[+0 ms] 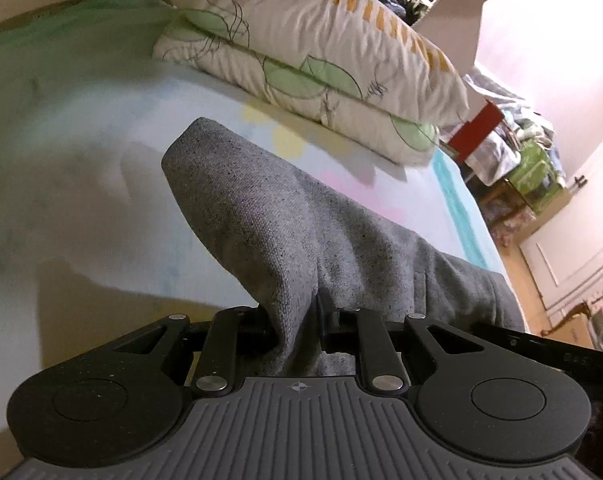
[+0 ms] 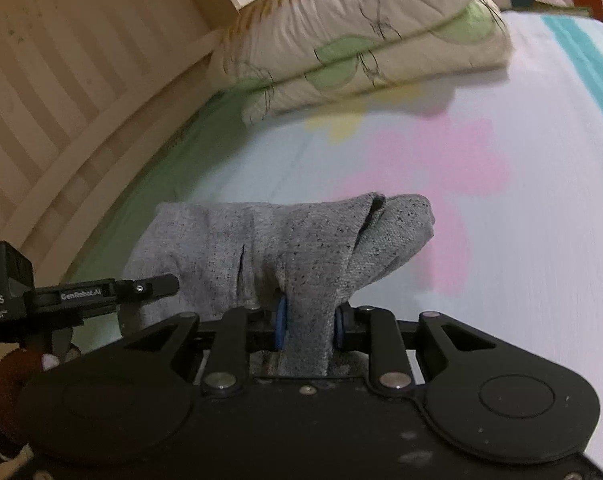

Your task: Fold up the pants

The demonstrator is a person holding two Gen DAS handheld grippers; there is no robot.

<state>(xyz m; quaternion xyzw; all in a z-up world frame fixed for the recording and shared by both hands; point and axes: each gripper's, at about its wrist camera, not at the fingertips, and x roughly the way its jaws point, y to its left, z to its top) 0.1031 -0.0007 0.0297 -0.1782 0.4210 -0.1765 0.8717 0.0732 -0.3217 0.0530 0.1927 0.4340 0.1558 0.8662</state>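
Grey flecked knit pants bunch between both pinched claws, left claw and right claw, draping ahead over the pastel bed sheet. Only the right view shows blue pads and the striped headboard; quilted pillows lie beyond.

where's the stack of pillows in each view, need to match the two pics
Left wrist view: the stacked pillows fill the upper middle and slope down to the right, beyond the grey pants.
Right wrist view: the stacked pillows sit at top centre to right, beyond the pants.
Shared landmark: the pink flower print on the sheet, just in front of the pillows.
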